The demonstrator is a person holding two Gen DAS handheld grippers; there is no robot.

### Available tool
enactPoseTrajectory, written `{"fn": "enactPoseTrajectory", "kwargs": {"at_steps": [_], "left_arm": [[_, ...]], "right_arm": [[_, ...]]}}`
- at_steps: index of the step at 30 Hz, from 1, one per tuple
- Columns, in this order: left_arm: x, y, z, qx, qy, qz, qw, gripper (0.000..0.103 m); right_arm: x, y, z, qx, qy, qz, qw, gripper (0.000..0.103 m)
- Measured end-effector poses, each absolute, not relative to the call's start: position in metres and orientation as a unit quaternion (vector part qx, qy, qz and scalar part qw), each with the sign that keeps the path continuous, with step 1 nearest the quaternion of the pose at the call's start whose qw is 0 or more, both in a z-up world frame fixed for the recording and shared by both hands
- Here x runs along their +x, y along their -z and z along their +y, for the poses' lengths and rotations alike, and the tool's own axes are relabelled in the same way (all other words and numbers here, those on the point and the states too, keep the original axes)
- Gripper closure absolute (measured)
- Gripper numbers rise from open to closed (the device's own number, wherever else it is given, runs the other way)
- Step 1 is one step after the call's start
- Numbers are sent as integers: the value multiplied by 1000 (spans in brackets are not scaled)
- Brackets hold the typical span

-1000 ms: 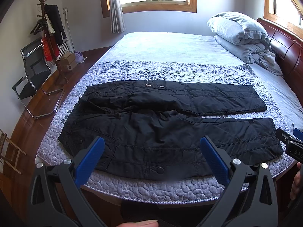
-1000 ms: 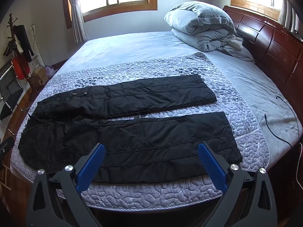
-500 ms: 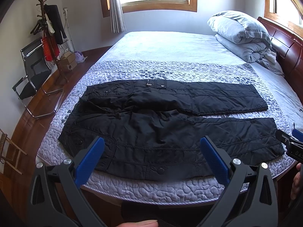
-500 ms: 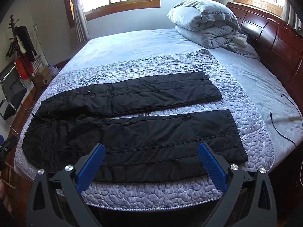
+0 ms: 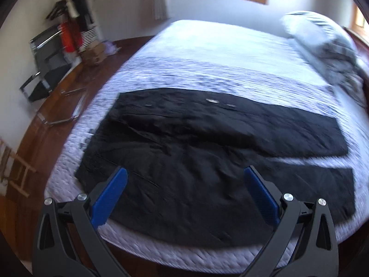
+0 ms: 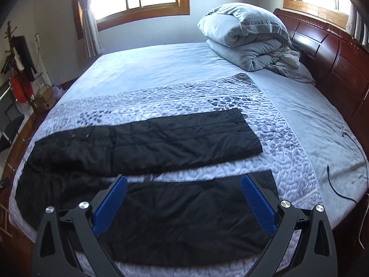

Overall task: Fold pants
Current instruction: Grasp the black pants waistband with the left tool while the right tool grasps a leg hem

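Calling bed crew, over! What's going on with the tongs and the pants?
Left tongs open, empty. Right tongs open, empty. Black pants flat on quilted bedspread, unfolded, legs apart. Nothing in the way.

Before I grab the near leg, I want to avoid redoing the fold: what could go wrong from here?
1. The pants lie close to the bed's front edge; tugging the near leg toward you could drag it off.
2. Both the left gripper and right gripper hang open above the cloth, so a shallow pinch may slip off the padded fabric.
3. The crotch area is rumpled; folding now may trap creases.
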State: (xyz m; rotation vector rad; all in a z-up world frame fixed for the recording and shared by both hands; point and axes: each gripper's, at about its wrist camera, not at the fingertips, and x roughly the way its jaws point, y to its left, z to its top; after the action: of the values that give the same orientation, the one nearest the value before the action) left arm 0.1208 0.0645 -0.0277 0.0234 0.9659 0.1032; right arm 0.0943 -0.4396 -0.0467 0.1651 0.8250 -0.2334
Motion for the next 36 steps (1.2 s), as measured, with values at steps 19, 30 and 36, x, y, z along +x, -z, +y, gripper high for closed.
{"fn": "enactPoseTrajectory", "kwargs": {"at_steps": [19, 30, 36], "left_arm": [[400, 137, 243, -95, -78, 665, 736, 3], [460, 211, 286, -113, -108, 717, 679, 3], [482, 228, 274, -82, -103, 730, 670, 4]], "right_arm": [[346, 167, -635, 98, 131, 559, 813, 4], [397, 238, -674, 151, 129, 606, 770, 4], [408, 247, -656, 119, 103, 619, 769, 4]]}}
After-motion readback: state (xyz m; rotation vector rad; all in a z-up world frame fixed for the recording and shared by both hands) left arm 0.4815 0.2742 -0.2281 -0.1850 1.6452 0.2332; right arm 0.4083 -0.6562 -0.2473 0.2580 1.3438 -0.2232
